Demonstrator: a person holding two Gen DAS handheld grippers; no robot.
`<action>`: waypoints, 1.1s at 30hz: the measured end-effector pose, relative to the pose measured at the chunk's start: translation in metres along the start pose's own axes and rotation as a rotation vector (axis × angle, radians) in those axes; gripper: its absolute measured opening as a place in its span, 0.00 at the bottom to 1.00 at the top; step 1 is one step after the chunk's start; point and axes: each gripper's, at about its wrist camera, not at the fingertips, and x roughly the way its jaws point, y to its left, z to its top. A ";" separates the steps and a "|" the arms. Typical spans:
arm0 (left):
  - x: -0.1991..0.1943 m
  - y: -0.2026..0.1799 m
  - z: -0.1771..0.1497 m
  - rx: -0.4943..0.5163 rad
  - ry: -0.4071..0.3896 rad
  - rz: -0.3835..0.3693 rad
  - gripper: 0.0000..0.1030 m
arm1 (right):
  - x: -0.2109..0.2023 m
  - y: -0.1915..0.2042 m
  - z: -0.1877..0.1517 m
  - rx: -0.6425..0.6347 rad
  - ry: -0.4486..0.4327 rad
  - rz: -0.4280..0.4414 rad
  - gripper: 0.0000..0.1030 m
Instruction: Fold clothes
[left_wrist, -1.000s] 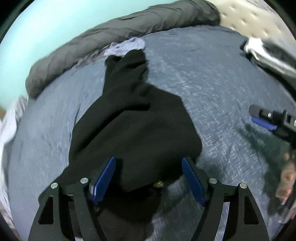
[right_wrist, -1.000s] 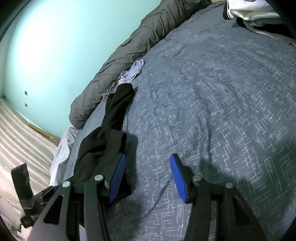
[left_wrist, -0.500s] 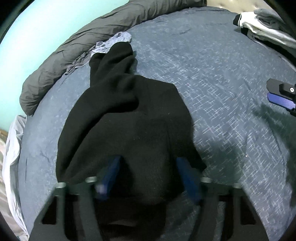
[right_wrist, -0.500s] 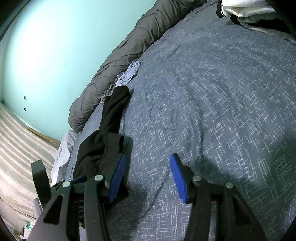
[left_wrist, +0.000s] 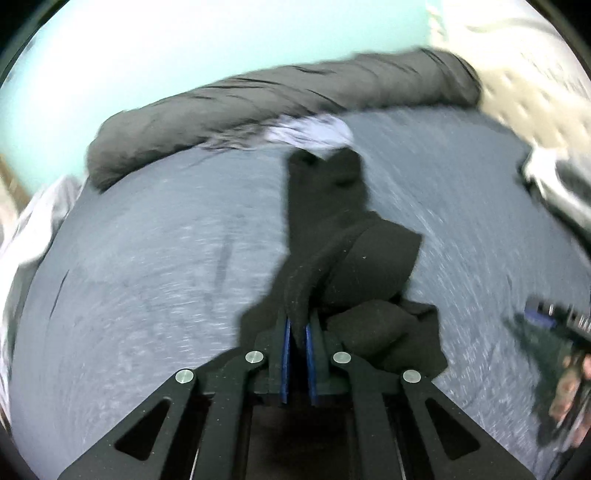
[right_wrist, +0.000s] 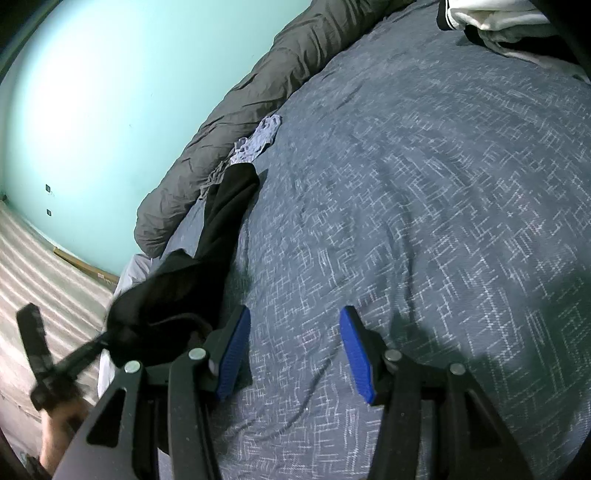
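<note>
Blue bedspread (right_wrist: 424, 206) — black garment (left_wrist: 354, 266), unlabelled

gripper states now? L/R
Left gripper: shut on the black garment.
Right gripper: open, empty, over the blue bedspread.

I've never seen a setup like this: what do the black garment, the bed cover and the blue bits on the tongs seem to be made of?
Black garment: probably fleece or soft knit; matte, fuzzy, with thick rounded folds.
Bed cover: woven fabric, seemingly cotton; blue-grey with pale crosshatch flecks and shallow wrinkles.
Blue pads on the right tongs: apparently moulded plastic or rubber; matte, finely ribbed. The left tongs carry similar pads.
</note>
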 end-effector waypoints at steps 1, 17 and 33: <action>-0.003 0.015 -0.003 -0.031 -0.001 0.014 0.07 | 0.001 0.001 -0.001 -0.003 0.003 0.000 0.49; -0.035 0.236 -0.063 -0.516 0.001 0.236 0.05 | 0.016 0.014 -0.010 -0.048 0.040 -0.007 0.49; -0.014 0.236 -0.103 -0.530 0.083 0.188 0.48 | 0.026 0.023 -0.020 -0.076 0.072 -0.009 0.50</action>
